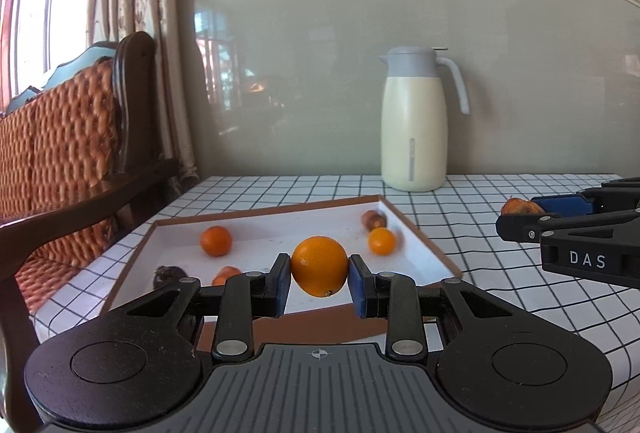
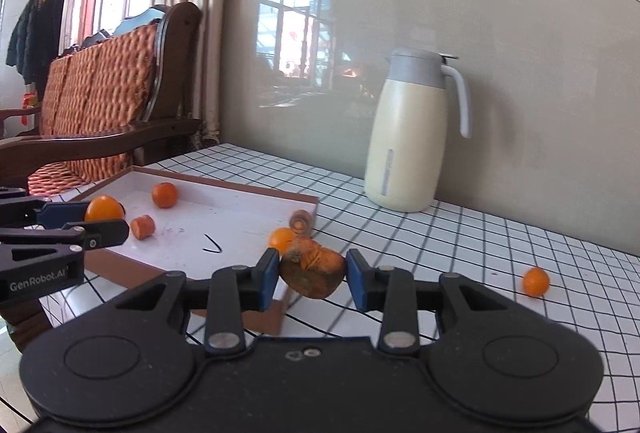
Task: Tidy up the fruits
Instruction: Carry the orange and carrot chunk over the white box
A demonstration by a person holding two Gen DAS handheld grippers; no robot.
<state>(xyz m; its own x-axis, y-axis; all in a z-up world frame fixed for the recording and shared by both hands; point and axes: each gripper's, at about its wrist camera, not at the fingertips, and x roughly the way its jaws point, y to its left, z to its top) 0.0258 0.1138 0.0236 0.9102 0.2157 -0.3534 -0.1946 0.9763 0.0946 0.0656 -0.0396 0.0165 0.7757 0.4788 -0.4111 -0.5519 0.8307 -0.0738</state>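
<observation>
My left gripper [image 1: 319, 275] is shut on a large orange [image 1: 319, 265], held above the near edge of a white tray with a brown rim [image 1: 280, 229]. My right gripper [image 2: 312, 275] is shut on a stubby carrot chunk [image 2: 312, 271] just off the tray's [image 2: 224, 209] right corner. In the tray lie a mandarin [image 1: 216, 241], a small orange [image 1: 382, 241], two carrot pieces [image 1: 374, 219] [image 1: 226, 273] and a dark item [image 1: 168, 275], partly hidden. Each view shows the other gripper from the side: the right [image 1: 520, 215] and the left [image 2: 102, 220].
A cream thermos jug [image 1: 414, 121] with a grey lid stands at the back by the wall. One small orange [image 2: 536, 282] lies loose on the checked tablecloth [image 2: 440, 241] to the right. A wooden wicker-backed bench [image 1: 72, 137] sits left of the table.
</observation>
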